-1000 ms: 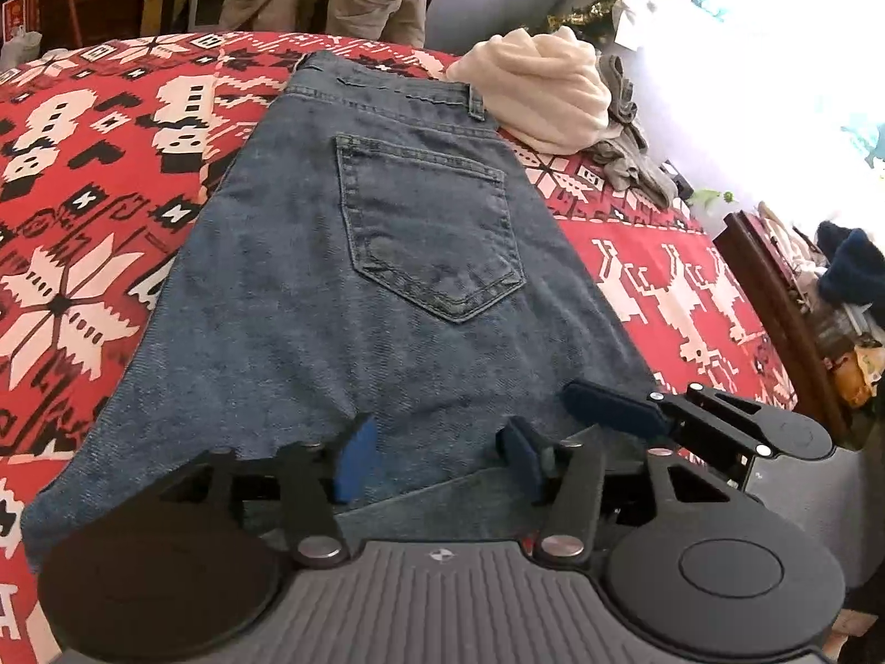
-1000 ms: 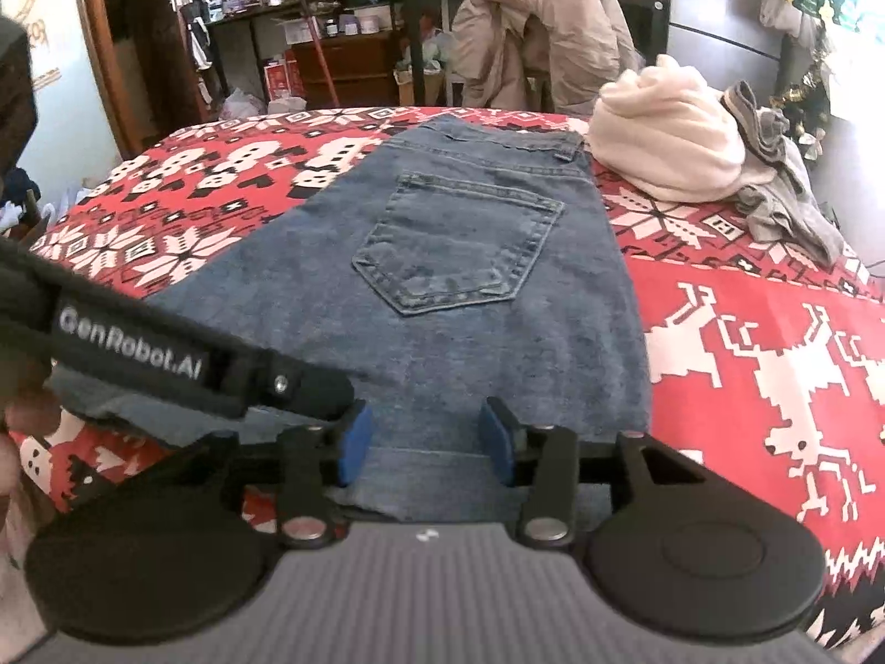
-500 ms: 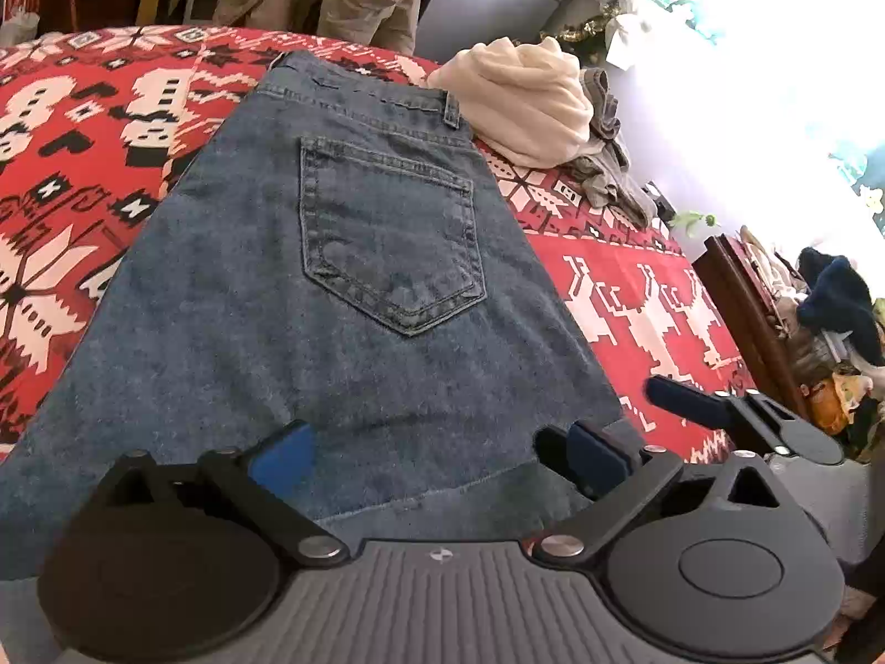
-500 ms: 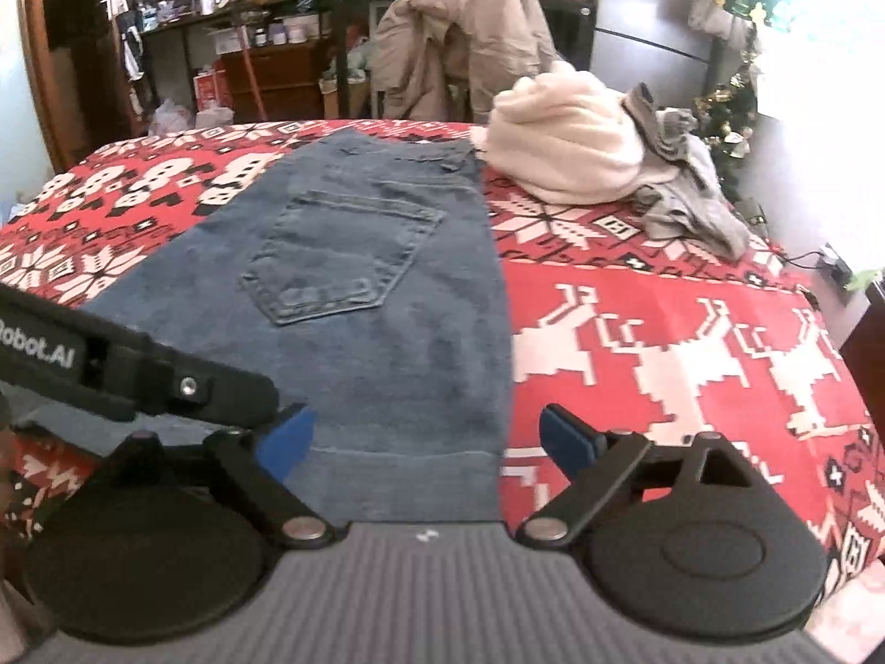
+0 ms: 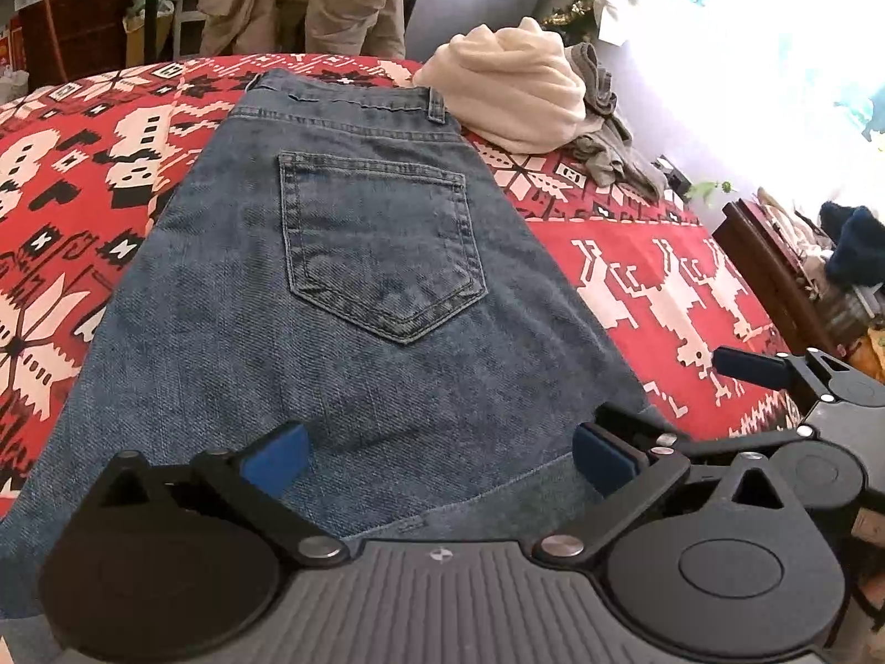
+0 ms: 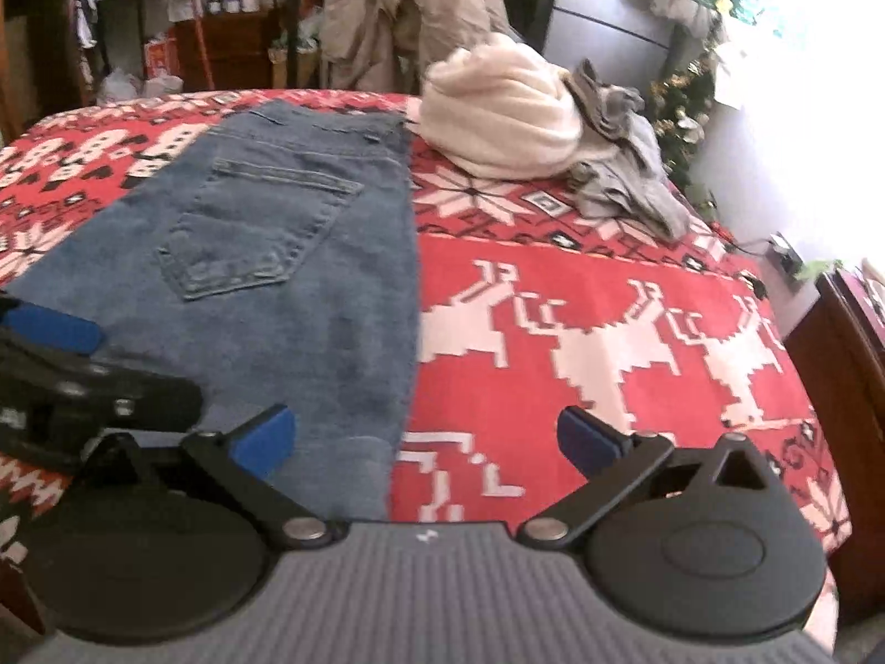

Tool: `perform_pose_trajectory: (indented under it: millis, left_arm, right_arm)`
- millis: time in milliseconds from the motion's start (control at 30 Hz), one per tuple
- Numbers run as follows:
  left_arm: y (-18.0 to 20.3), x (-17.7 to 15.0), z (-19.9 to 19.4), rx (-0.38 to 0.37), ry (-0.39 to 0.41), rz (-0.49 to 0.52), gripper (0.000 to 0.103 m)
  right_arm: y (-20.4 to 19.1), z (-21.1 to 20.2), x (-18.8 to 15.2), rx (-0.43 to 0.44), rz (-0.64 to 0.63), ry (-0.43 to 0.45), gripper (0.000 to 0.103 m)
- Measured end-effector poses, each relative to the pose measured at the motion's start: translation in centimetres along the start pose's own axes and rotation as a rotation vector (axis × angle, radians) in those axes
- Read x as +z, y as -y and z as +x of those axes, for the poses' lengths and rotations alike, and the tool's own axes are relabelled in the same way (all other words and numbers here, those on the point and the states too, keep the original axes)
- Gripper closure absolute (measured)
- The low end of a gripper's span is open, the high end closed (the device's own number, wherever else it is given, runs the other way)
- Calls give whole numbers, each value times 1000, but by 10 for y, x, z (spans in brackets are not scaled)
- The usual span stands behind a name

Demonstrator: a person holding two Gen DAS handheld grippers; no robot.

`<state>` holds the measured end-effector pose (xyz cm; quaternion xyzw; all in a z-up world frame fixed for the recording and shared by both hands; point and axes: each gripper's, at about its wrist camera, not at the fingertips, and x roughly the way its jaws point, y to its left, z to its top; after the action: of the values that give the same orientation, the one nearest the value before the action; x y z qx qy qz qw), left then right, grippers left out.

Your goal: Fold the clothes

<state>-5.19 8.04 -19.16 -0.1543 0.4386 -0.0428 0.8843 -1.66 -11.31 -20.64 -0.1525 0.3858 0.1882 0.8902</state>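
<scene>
Folded blue jeans [image 5: 359, 304] lie flat on the red patterned bedspread [image 5: 636, 254], back pocket up and waistband at the far end. My left gripper [image 5: 440, 456] hovers over the near hem. Its jaws are opening wide, the pads clear of the denim and gripping nothing. My right gripper [image 6: 426, 440] is at the near right corner of the jeans [image 6: 310, 276]. Its jaws are also opening: the left pad is over denim, the right pad over the bedspread [image 6: 608, 304], and nothing is held.
A cream garment [image 5: 514, 94] and a crumpled grey one [image 5: 608, 149] are piled at the bed's far right. Dark wooden furniture [image 6: 852, 359] stands off the bed's right edge. A beige jacket [image 6: 404, 16] hangs behind the bed. Bare bedspread lies right of the jeans.
Both grippers' jaws have spread from half-closed at the near hem to wide apart. The right gripper has swung right, from over the denim to the jeans' right edge.
</scene>
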Motion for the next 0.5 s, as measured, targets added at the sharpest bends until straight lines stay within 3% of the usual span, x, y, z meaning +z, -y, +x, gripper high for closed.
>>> perform_pose_trajectory:
  millis: [200, 333, 500]
  left_arm:
    - [-16, -1, -5, -79, 28, -80, 0]
    - [-26, 8, -5, -129, -20, -121, 0]
    - [-26, 13, -3, -133, -58, -124, 0]
  right_arm:
    - [24, -2, 6, -42, 46, 0, 1]
    - [40, 0, 11, -33, 108, -19, 1]
    - [48, 0, 15, 0, 132, -16, 1]
